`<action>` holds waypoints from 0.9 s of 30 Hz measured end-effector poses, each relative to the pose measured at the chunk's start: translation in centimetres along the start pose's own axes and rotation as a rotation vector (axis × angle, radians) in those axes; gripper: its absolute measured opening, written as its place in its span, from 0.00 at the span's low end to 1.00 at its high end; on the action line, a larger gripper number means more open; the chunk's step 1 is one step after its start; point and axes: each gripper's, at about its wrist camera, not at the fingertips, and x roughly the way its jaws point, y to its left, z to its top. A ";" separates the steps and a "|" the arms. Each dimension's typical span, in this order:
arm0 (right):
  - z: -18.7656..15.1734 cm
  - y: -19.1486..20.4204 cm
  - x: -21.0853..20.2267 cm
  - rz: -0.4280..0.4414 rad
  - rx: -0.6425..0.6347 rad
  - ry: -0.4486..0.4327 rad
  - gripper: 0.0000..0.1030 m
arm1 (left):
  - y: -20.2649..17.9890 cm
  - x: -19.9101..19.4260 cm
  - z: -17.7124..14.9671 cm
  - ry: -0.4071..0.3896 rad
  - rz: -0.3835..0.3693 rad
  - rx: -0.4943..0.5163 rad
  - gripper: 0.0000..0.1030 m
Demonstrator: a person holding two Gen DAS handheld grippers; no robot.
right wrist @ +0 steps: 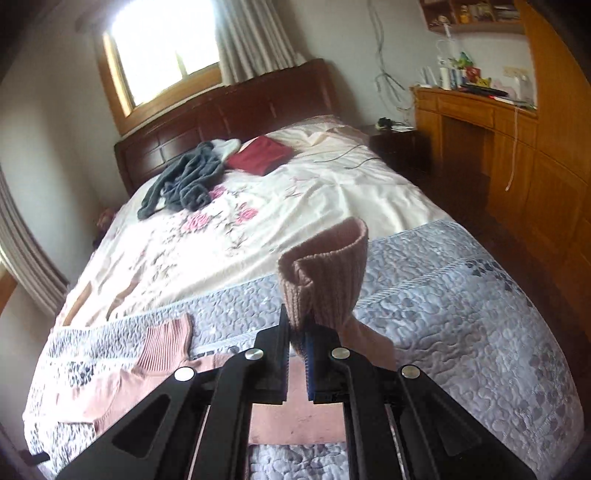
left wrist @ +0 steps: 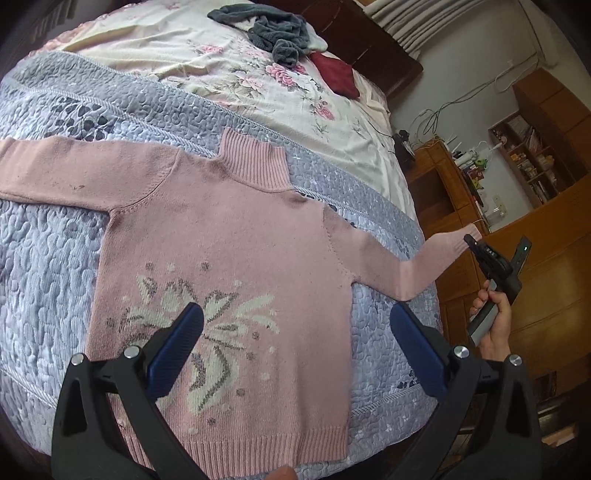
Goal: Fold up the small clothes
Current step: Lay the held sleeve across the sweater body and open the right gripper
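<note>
A pink knitted sweater (left wrist: 229,266) is laid flat, front up, on the grey-blue quilted bedspread (left wrist: 44,258) at the foot of the bed, its ribbed high collar (left wrist: 255,158) pointing toward the headboard and one sleeve stretched out to each side. A pale leaf-and-flower motif is knitted into the chest, and ribbing edges the hem and cuffs. The right gripper (right wrist: 297,350) is closed on the ribbed cuff (right wrist: 325,269) of the sleeve near the bed's edge, the cuff standing up curled above the fingers (right wrist: 280,354). The left gripper (left wrist: 295,343) is held above the lower body of the sweater with its blue-padded fingers (left wrist: 177,347) spread wide and nothing between them. The knit is judged light, soft and limp, likely to sag and stretch rather than hold a crease, with enough surface grip not to slip. Hold is best taken at the firmer ribbed edges: cuff, hem or shoulder seam. A crumpled grey fleece garment (left wrist: 273,29) and a dark red cloth (left wrist: 338,74) lie far off on the floral sheet (left wrist: 221,66).
</note>
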 end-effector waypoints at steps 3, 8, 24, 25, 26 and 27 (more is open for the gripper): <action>-2.2 5.4 2.0 0.002 -0.133 0.034 0.06 | -0.2 1.0 0.7 0.013 0.000 0.019 0.97; -7.8 13.4 7.1 -0.001 -0.331 0.131 0.06 | 0.9 3.5 2.4 0.024 -0.010 -0.002 0.97; -22.0 17.9 11.5 0.012 -0.531 0.293 0.62 | 3.0 23.1 7.0 0.340 -0.327 -0.276 0.97; -21.7 17.1 10.5 0.021 -0.492 0.294 0.62 | 3.0 24.9 6.7 0.372 -0.334 -0.299 0.97; -21.7 16.2 9.4 0.027 -0.452 0.297 0.62 | 2.9 26.7 6.5 0.399 -0.333 -0.323 0.97; -21.8 15.3 8.2 0.034 -0.408 0.300 0.62 | 2.7 28.2 6.3 0.425 -0.331 -0.342 0.97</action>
